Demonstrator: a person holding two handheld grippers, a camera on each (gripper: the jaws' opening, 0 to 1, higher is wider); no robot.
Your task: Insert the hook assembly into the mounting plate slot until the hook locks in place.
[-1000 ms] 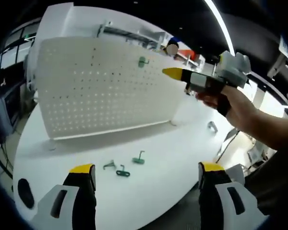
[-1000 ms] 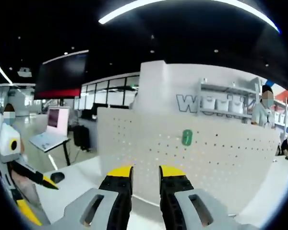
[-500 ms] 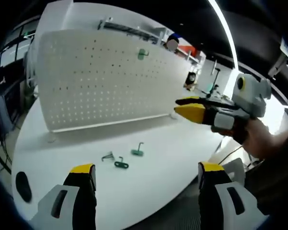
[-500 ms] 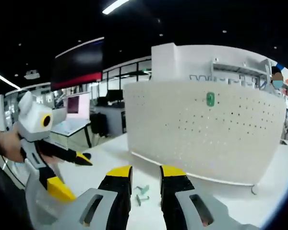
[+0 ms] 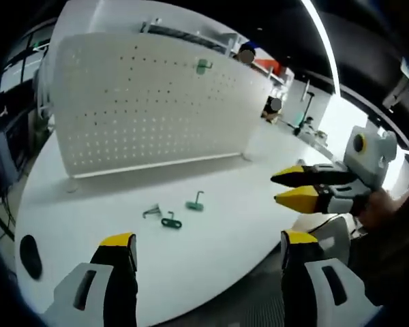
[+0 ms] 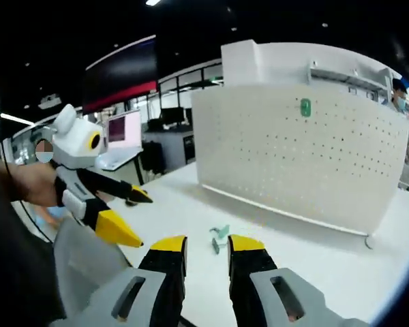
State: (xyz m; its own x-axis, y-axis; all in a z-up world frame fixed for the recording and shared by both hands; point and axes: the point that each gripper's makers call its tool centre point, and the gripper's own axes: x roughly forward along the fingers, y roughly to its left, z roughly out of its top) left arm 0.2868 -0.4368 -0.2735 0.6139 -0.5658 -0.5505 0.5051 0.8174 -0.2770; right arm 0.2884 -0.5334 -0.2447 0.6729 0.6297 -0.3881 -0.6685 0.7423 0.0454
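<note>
A white pegboard mounting plate (image 5: 150, 102) (image 6: 307, 157) stands upright on the white table (image 5: 225, 231). One green hook (image 5: 203, 66) (image 6: 305, 107) sits in a hole near the plate's top. Three loose hooks lie in front of it: grey (image 5: 152, 212), dark green (image 5: 170, 221) and light green (image 5: 195, 204), seen as a small cluster (image 6: 220, 235) in the right gripper view. My left gripper (image 5: 208, 252) (image 6: 133, 216) is wide open and holds nothing. My right gripper (image 6: 206, 248) (image 5: 283, 189) hangs off the table's right side, jaws a narrow gap apart with nothing between them.
A small black oval object (image 5: 28, 251) lies near the table's left edge. The rounded table edge (image 5: 259, 262) runs close in front of my left jaws. Desks with a monitor (image 6: 123, 129) stand behind, and a person (image 5: 244, 53) beyond the plate.
The right gripper has come down from in front of the plate to beside the table's right edge. The left gripper shows larger and nearer in the right gripper view. The hooks lie unmoved.
</note>
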